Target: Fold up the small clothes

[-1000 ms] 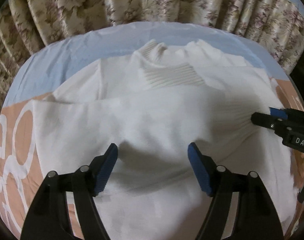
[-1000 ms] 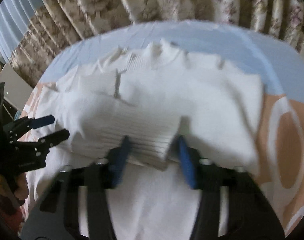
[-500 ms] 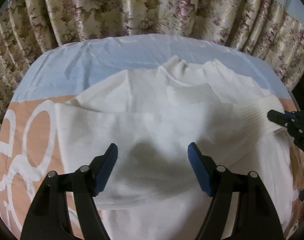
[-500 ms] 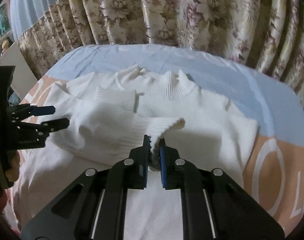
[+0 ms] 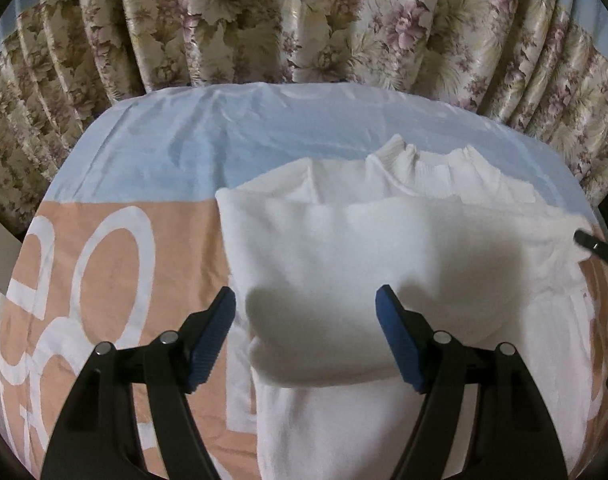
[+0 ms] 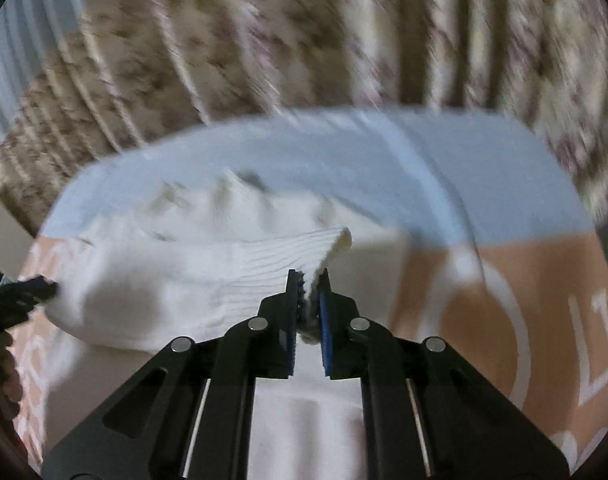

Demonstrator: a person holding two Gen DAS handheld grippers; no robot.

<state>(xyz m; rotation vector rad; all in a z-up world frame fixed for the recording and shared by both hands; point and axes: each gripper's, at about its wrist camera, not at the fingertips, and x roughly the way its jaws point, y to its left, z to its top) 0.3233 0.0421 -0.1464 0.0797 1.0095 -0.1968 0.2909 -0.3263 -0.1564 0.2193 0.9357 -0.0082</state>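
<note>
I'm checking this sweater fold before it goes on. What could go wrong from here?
1. The right tool pinches only the edge of the ribbed cuff; the thin bite might slip as the sleeve is carried.
2. The left tool is open and holds nothing, so the white sweater could drag across the bedsheet and undo the folded layer.
3. The right view is motion-blurred, which suggests a fast move; placement could come out uneven.

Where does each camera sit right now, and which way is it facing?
Left wrist: on the open left gripper, low over the bedsheet, facing the white sweater and curtain.
Right wrist: on the right gripper, shut on the sweater's ribbed cuff, facing the curtain; blurred.
Shared: sweater, bedsheet, curtain; each view catches the other gripper at its edge.
</note>
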